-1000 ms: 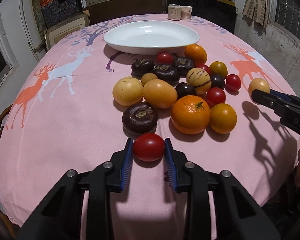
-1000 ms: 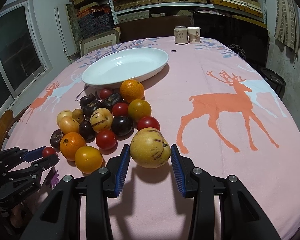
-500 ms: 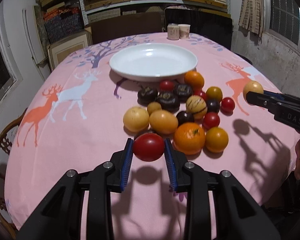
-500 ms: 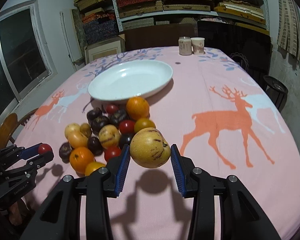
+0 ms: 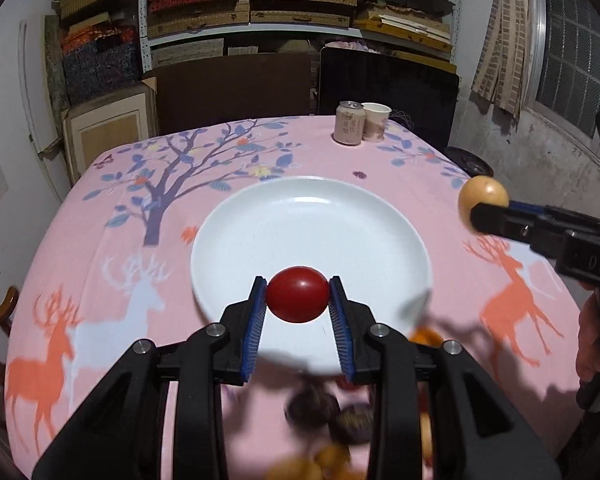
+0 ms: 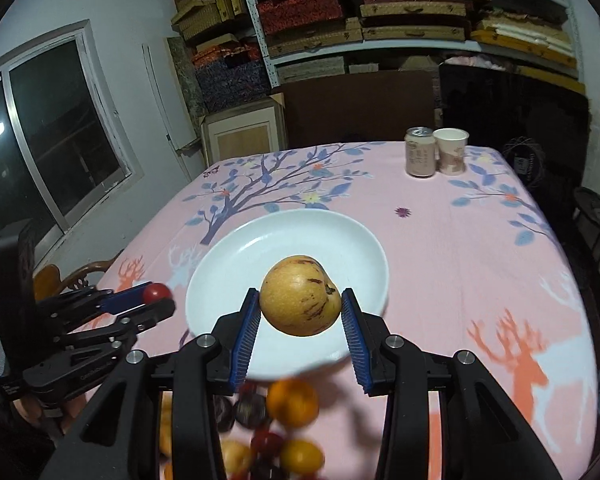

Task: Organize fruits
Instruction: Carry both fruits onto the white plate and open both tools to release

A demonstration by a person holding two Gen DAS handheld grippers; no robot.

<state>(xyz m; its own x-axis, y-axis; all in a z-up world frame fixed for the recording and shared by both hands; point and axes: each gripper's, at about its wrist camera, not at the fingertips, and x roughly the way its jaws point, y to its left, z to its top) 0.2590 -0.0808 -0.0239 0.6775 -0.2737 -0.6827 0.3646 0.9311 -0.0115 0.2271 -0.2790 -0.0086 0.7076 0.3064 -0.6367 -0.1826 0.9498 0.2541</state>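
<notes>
1. Left tool (image 5: 298, 300) clamped on a small, round, glossy red tomato (image 5: 297, 299), blue pads tight against both its sides, carried in the air over the near rim of the wide white ceramic plate (image 5: 260, 216).
2. White plate bare in both views; no fruit set down on it yet.
3. Right tool (image 6: 300, 312) closed around a larger yellow pear-like fruit with brown streaks (image 6: 299, 295), likewise held aloft above the plate's near edge.
4. Remaining pile of oranges, dark plums and small tomatoes (image 6: 288, 420) blurred on the pink deer-print desk (image 6: 480, 248), just short of the plate.
5. Judged barely started: two fruits in transit, none delivered, most of the heap untouched.
</notes>
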